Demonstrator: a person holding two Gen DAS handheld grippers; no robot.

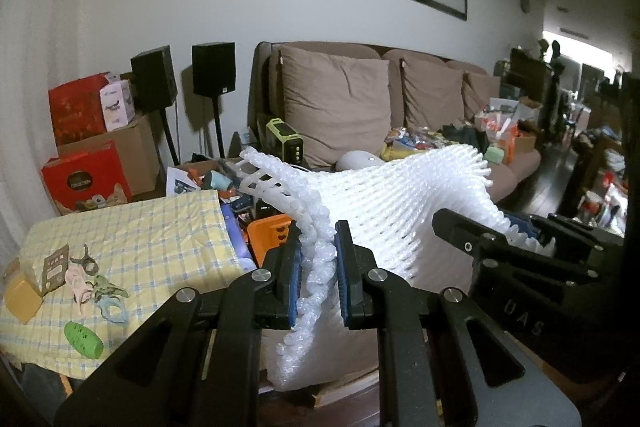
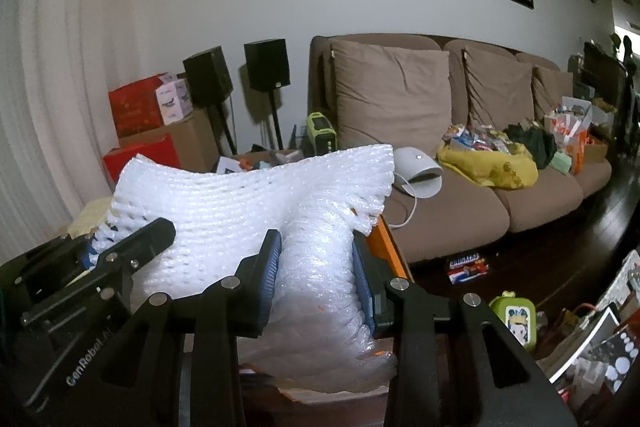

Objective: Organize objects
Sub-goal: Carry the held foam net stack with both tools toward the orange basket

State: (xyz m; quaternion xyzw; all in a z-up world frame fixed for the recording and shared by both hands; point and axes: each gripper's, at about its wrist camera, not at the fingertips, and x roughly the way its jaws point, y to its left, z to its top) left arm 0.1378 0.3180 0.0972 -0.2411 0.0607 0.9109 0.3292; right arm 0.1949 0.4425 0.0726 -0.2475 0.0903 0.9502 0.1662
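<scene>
A white foam packing net [image 1: 400, 203] hangs stretched between both grippers, above the floor in front of a brown sofa. My left gripper [image 1: 319, 259] is shut on one bunched edge of the net, the blue pads pinching a twisted strand. In the right wrist view my right gripper [image 2: 316, 267] is shut on a thicker bunch of the same foam net [image 2: 248, 203]. Each gripper shows in the other's view: the right one at the net's far side [image 1: 516, 231], the left one at the left edge [image 2: 96, 251].
A yellow checked cloth [image 1: 132, 239] at the left bears a green toy [image 1: 83, 339], small rings and a yellow block. An orange crate [image 1: 268, 235] sits beside it. Red and brown boxes and two speakers stand by the wall. The sofa [image 2: 460, 199] holds bags and clutter.
</scene>
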